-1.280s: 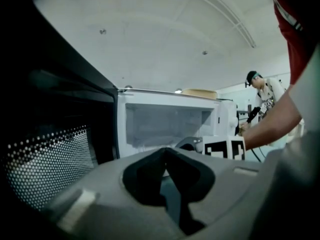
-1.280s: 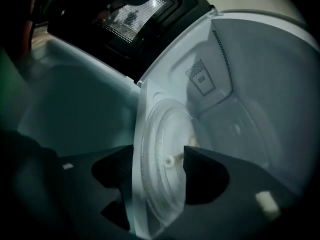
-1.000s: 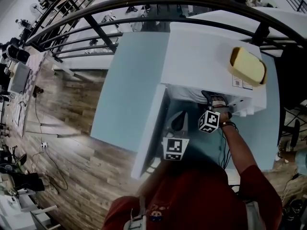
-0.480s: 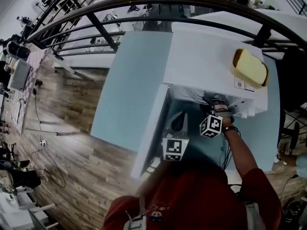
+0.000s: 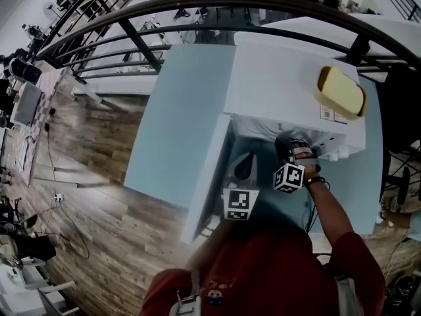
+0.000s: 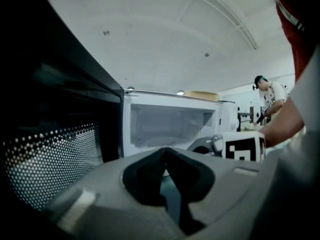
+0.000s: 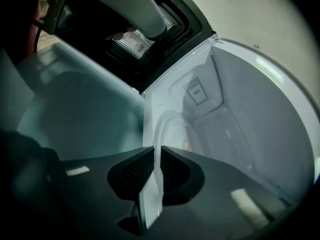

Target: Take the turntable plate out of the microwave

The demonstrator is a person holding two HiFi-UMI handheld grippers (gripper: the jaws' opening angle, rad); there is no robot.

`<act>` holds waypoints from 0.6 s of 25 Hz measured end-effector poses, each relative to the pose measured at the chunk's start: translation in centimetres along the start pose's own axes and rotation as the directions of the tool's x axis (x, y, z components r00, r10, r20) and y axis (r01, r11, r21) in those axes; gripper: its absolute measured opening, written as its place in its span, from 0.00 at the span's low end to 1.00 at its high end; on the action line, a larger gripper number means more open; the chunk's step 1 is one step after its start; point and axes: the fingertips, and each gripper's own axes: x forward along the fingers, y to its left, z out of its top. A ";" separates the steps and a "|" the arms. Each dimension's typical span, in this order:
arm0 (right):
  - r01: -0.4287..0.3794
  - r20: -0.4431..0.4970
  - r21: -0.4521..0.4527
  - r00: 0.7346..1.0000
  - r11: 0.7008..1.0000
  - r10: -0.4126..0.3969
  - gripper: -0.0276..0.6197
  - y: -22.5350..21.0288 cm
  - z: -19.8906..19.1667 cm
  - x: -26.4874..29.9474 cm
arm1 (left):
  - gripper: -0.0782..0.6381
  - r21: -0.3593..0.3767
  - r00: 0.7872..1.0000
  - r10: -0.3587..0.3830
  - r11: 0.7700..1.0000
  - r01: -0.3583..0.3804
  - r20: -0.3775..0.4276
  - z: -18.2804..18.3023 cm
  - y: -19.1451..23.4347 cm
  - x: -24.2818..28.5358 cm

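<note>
Barely begun: the door is open and the plate's rim is caught, but the plate is not out yet.

Working down from the biggest thing, the table (image 5: 177,124) carries the microwave (image 5: 289,84), and its door (image 5: 204,183) is swung wide, so I count access as done. The turntable plate (image 7: 172,134) still lies inside the cavity, and I can't tell whether it has come off its seat. My right gripper (image 7: 156,171) is at the cavity mouth. Its jaws are closing on the plate's near rim, with the glass edge between the pads and, as I read it, just pinched. My left gripper (image 6: 165,159) hangs in front of the open door, jaws together on nothing. What's left, by my reckoning: firm up the pinch, lift the plate and draw it out through the opening.
</note>
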 end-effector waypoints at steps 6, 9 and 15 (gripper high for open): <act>0.048 0.004 -0.012 0.999 0.999 -0.048 0.09 -0.2 -0.5 -0.7 | 0.11 -0.008 1.000 0.007 1.000 -0.008 -0.003 -0.6 0.1 -0.1; 0.061 -0.005 0.002 0.998 0.998 -0.061 0.08 -0.5 -0.7 -1.3 | 0.11 -0.012 1.000 0.007 1.000 -0.007 0.000 -0.6 0.0 -0.2; 0.033 0.021 -0.042 0.999 0.999 -0.033 0.08 2.0 -0.1 -2.6 | 0.10 -0.019 1.000 0.002 1.000 -0.002 0.004 -0.6 -0.1 -0.3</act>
